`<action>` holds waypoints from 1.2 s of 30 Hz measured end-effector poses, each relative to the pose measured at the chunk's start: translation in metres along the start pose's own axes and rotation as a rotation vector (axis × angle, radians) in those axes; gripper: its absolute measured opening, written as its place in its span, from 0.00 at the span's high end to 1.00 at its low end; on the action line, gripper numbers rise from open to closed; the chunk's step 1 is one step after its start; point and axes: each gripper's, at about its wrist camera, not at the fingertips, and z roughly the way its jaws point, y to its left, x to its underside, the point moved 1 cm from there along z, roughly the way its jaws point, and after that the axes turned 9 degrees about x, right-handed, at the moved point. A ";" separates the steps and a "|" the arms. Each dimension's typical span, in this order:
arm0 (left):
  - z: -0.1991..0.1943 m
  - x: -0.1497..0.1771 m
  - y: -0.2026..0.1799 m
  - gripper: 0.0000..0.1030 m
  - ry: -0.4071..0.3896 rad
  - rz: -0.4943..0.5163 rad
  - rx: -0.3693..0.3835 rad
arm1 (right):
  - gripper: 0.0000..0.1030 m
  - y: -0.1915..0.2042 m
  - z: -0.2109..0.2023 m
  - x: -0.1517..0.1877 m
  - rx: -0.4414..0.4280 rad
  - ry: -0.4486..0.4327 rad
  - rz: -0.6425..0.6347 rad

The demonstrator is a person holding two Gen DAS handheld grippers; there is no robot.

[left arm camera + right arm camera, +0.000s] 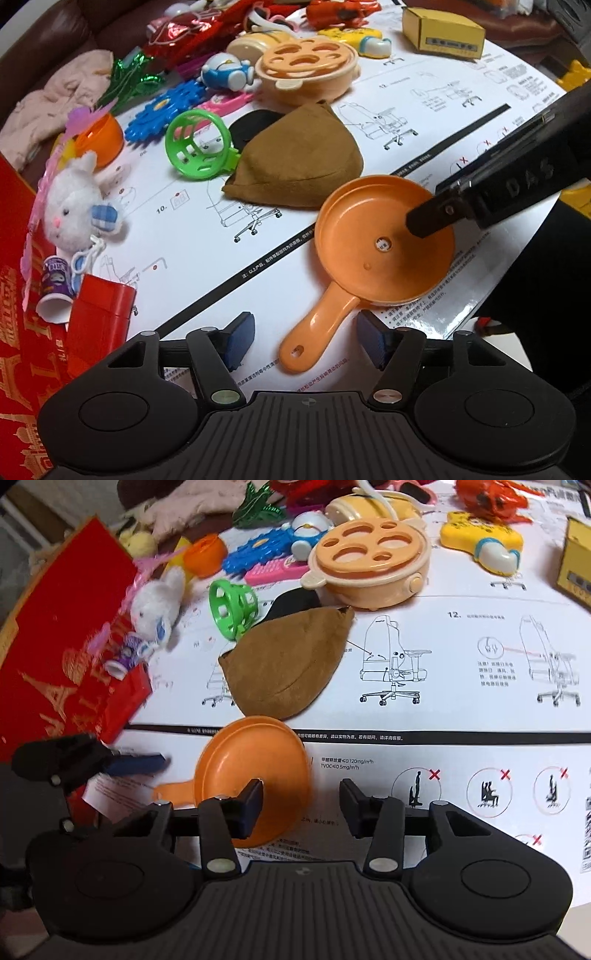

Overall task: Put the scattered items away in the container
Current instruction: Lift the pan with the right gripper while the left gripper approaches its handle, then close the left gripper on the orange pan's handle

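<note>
An orange toy pan lies on a printed instruction sheet. Its handle points toward my left gripper and lies between the open jaws; neither blue pad touches it. My right gripper straddles the pan's rim, one finger inside the bowl and the other outside, with a visible gap, so it is open. A large red box with gold print sits at the left edge. The left gripper's blue pad shows beside the handle.
Behind the pan lie a brown cloth pouch, a green plastic basket and a peach toy pot. A white plush rabbit, a small red box and a purple cup crowd the left. A yellow carton stands far right.
</note>
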 end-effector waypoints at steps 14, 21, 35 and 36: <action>0.002 -0.007 0.004 0.63 0.004 -0.026 -0.018 | 0.81 0.015 0.006 -0.006 0.089 -0.001 -0.136; 0.002 -0.006 0.000 0.70 0.021 0.008 0.011 | 0.81 0.009 0.008 -0.013 0.081 -0.018 -0.130; 0.008 -0.019 -0.011 0.70 0.026 0.128 0.010 | 0.87 0.011 0.009 -0.014 0.096 -0.046 -0.168; 0.008 -0.019 -0.011 0.71 0.027 0.124 0.015 | 0.89 0.009 0.009 -0.015 0.093 -0.047 -0.157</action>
